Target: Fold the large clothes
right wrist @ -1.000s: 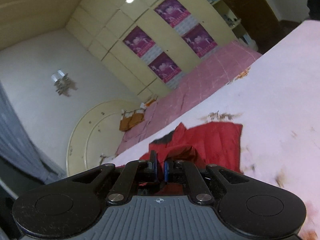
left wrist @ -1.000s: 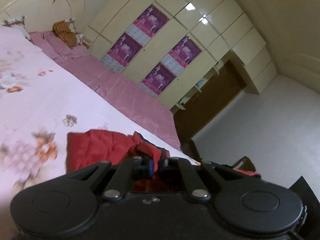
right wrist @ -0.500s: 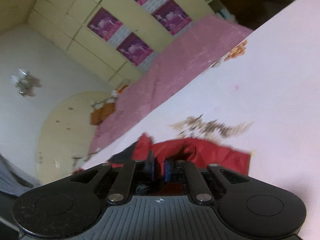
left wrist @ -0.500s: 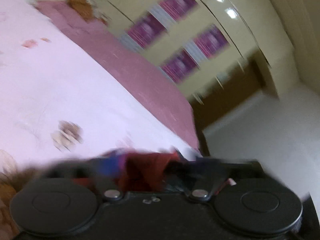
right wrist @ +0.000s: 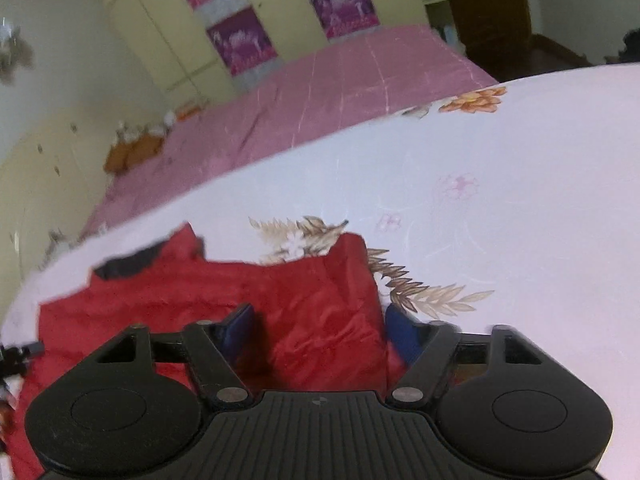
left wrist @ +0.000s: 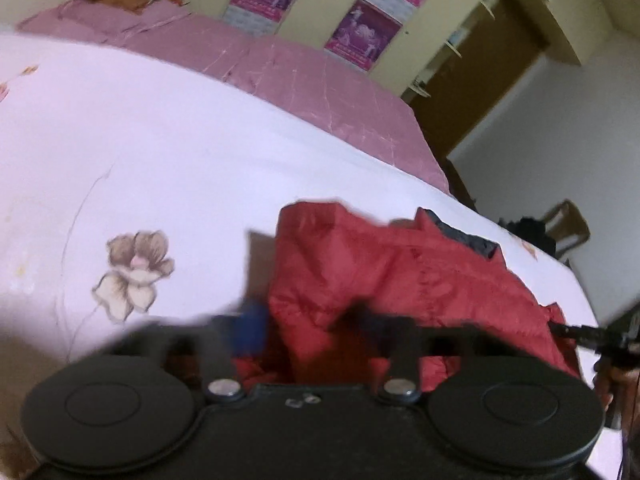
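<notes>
On the floral sheet (left wrist: 168,152), red jacket (left wrist: 400,280) lay at 6 o'clock; both grippers, left gripper (left wrist: 308,320) & right gripper (right wrist: 320,328), had let go w/ jaws now closing, cloth between; fold laid, EARLIER grip gone.

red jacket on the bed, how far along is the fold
Done: the red jacket lies on the floral bedsheet in a rough block, though rumpled. In hand: the left gripper and right gripper straddle its fabric, jaws closing, pads apart. Left: at least smoothing it; whether more folds are needed I cannot tell.
</notes>
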